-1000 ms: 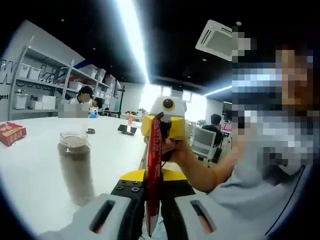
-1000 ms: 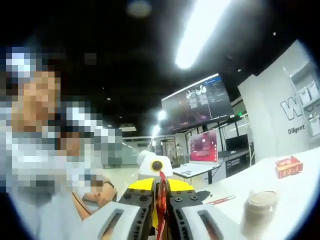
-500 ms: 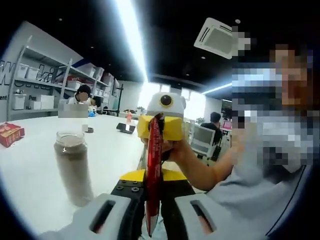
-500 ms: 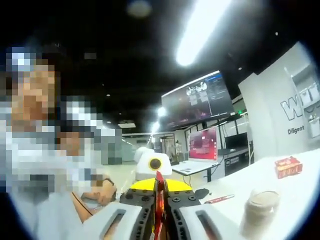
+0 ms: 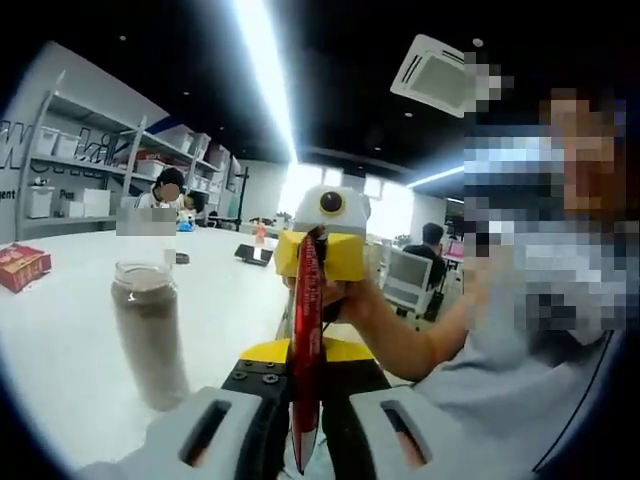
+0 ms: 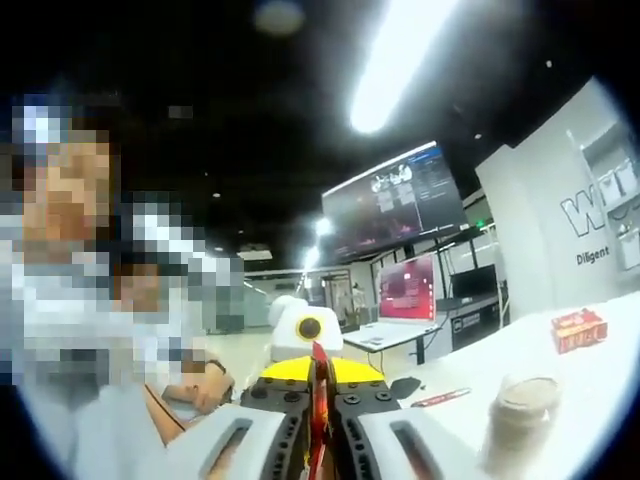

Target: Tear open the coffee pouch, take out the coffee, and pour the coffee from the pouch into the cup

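A thin red coffee pouch [image 5: 307, 340] stands edge-on between the two grippers, above the table's edge. My left gripper [image 5: 305, 440] is shut on its lower end. The right gripper [image 5: 322, 252], yellow and white, faces me and is shut on the pouch's upper end, with a hand behind it. In the right gripper view the same red coffee pouch [image 6: 318, 400] runs up from my right gripper [image 6: 318, 445] to the left gripper [image 6: 308, 345] opposite. A glass cup [image 5: 146, 335] holding brown liquid stands on the white table [image 5: 60, 350] to the left; that cup [image 6: 520, 420] is low right in the right gripper view.
A red box [image 5: 22, 266] lies at the table's far left, the same red box [image 6: 578, 330] far right in the other view. Small dark items [image 5: 254, 258] lie farther down the table. A torn red strip [image 6: 440, 398] lies on the table. A person sits close by; shelves line the wall.
Both grippers stay shut on the pouch; the views shifted only slightly. The cup sits nearer and lower in the left gripper view than a second ago.
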